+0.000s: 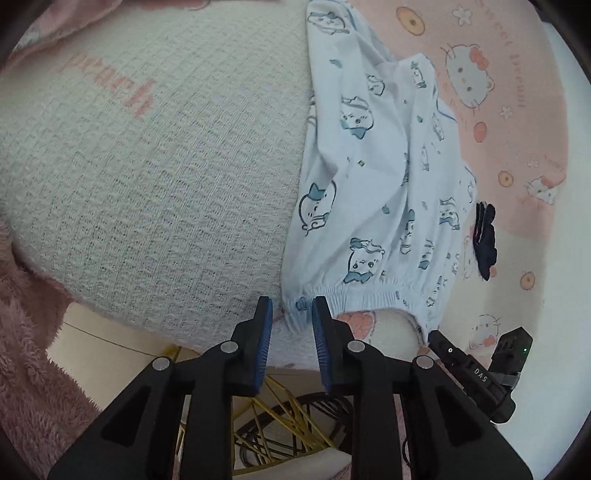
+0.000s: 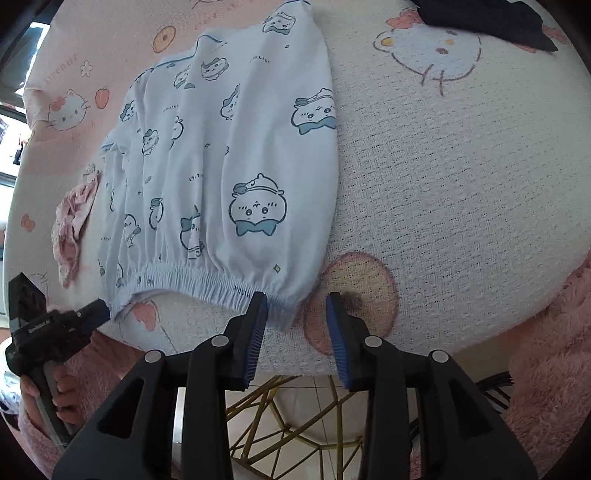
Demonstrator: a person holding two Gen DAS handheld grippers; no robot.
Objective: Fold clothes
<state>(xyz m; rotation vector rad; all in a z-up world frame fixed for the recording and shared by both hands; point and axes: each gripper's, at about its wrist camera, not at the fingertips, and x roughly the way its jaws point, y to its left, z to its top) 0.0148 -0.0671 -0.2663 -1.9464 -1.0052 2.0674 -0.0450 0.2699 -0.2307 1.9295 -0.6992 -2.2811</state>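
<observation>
Two handheld grippers close on a pair of pale blue cartoon-print pyjama trousers [image 2: 221, 177] laid lengthwise on a towel-covered bed [image 2: 461, 192], the elastic waistband [image 2: 207, 286] nearest both tools and the legs running away ahead of them. The left gripper [image 1: 291, 321] stands with its fingers parted narrowly, empty, one waistband corner lying just ahead and between its blue pads [image 1: 264, 347]. The right gripper [image 2: 297, 317] is spread wider, also empty, the opposite waistband corner just inside its left pad and bare towel ahead of its right pad. The cloth looks thin, light and limp, likely to sag and crease wherever it is unsupported, so the gathered elastic band, thicker and firmer than the rest, appears the soundest place to pinch, one corner to each tool. The trousers already lie doubled leg on leg, or nearly so; whether a fold across the length is to come or the garment is being laid out cannot be judged. The bed's edge falls away directly beneath both grippers, with a gold wire frame [image 2: 277, 417] on the floor below. Ahead and to the right of the right gripper the towel lies open; a small pink garment [image 2: 72, 229] sits to its left, a dark one [image 2: 491, 22] far ahead.
</observation>
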